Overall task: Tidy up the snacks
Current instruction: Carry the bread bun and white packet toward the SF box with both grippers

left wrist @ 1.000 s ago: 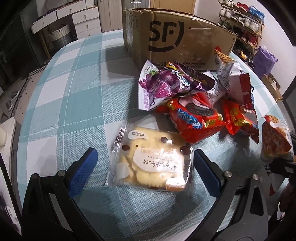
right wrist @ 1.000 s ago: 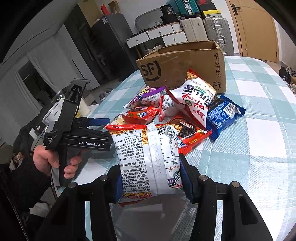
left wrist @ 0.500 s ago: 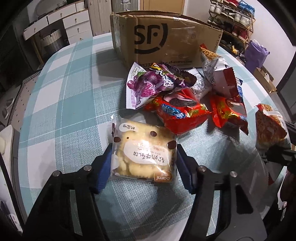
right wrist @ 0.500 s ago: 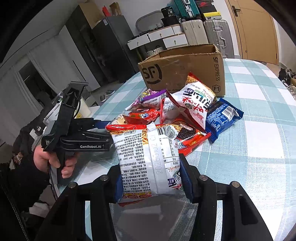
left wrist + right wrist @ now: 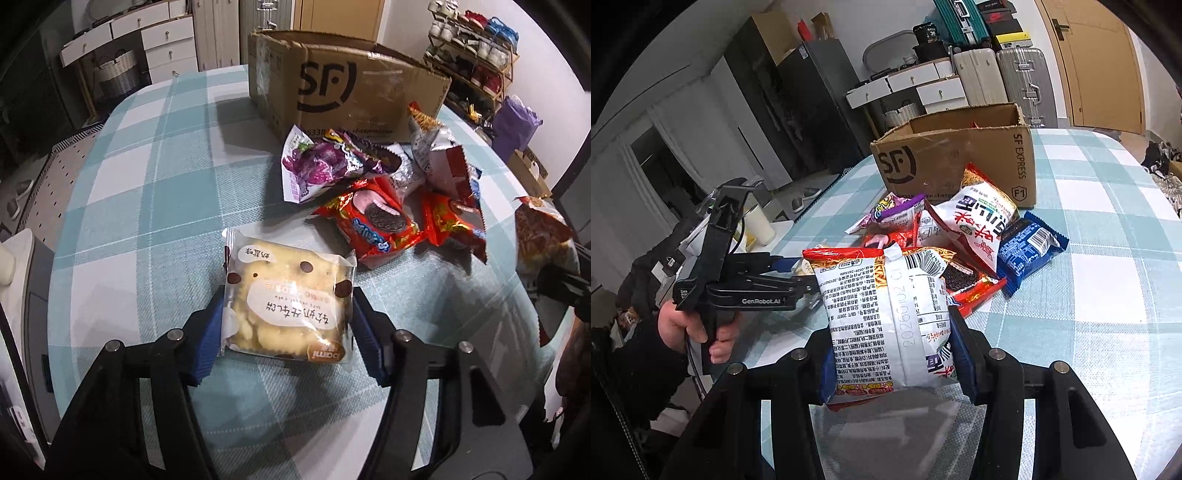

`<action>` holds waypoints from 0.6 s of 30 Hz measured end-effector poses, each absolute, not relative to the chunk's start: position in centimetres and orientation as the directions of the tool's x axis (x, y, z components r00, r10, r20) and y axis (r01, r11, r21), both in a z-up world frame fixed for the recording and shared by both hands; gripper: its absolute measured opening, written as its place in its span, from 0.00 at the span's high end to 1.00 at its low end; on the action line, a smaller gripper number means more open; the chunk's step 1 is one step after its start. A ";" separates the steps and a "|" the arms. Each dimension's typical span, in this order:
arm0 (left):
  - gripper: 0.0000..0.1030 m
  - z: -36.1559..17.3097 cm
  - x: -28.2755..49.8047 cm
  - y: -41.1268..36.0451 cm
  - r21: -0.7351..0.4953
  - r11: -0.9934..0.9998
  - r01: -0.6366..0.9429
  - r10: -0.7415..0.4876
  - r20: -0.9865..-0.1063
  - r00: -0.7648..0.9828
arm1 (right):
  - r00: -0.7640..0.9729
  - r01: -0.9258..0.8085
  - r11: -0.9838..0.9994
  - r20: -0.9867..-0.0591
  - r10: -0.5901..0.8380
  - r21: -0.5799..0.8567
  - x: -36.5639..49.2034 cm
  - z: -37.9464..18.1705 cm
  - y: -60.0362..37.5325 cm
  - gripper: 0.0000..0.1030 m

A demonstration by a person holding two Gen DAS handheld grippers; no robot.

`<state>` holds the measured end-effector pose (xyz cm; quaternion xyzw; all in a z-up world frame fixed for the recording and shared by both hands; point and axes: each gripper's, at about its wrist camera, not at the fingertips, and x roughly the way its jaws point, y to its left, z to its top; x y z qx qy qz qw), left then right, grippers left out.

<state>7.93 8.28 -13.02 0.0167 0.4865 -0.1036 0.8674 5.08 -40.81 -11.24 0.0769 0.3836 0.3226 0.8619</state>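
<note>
Left gripper (image 5: 288,325) clamped on cracker pack (image 5: 286,295), pads at both sides, pack low over near part of the tabletop (image 5: 129,184). Right gripper (image 5: 894,354) clamped on noodle bag (image 5: 886,314), long axis pointing away along the fingers, lifted off the cloth. Loose pile mid-table: cookie pack (image 5: 373,225), purple bag (image 5: 325,166), blue pack (image 5: 1030,251). Box (image 5: 351,92) straight ahead by far edge, top open, contents mostly hidden. Right seemingly nearer the box.

The clear glossy plastic biscuit packet (image 5: 286,295) shines with glare. The teal-and-white checked tablecloth (image 5: 147,192) looks woven and matt. The far brown cardboard box (image 5: 343,92) is dull and creased. The white noodle packet (image 5: 890,317) is crinkled glossy film.
</note>
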 end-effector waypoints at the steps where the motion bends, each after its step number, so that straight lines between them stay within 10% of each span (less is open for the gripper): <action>1: 0.41 -12.8 7.8 8.4 -0.075 0.978 0.195 -0.166 -0.845 0.508 | 0.498 -0.498 0.779 -0.609 0.617 0.382 5.0 -11.2 -40.8 0.50; 18: 0.41 -7.6 5.7 6.8 -0.119 0.967 0.224 -0.232 -0.771 0.594 | 0.526 -0.517 0.767 -0.567 0.634 0.379 5.9 -8.6 -40.7 0.50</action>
